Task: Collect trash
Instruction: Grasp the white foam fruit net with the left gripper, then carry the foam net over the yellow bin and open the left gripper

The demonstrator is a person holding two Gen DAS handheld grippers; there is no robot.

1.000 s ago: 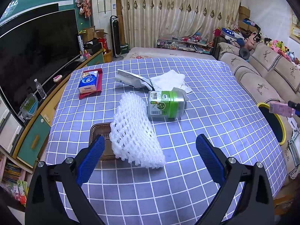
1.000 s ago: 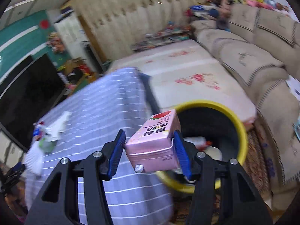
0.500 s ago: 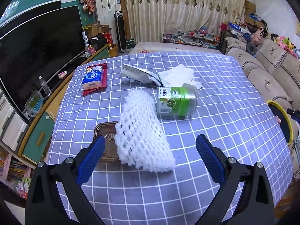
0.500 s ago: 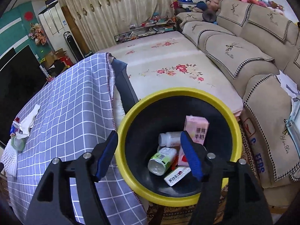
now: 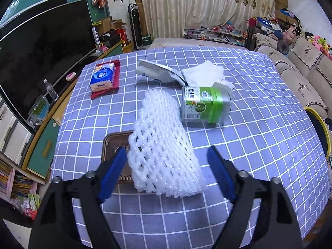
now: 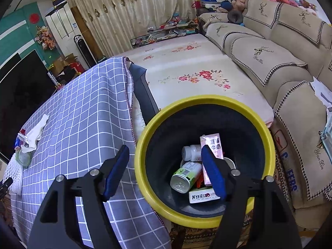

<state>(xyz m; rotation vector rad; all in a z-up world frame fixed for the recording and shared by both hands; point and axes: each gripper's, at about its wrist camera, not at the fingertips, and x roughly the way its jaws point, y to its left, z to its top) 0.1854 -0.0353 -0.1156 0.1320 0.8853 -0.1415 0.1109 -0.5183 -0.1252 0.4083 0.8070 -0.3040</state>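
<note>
A white foam fruit net lies on the blue checked tablecloth, partly over a brown tray. My left gripper is open, its blue fingers on either side of the net's near end. Behind the net lie a green can, a white cloth and a flattened carton. My right gripper is open and empty above the yellow-rimmed bin. In the bin lie the pink milk carton, a green can and a white bottle.
A blue tissue pack on a red tray sits at the table's far left. A large TV stands left of the table. A sofa stands right of the bin. The bin's rim shows beyond the table's right edge.
My right gripper opened and dropped the pink carton into the bin. My left gripper moved forward, so its fingers now flank the foam net.
</note>
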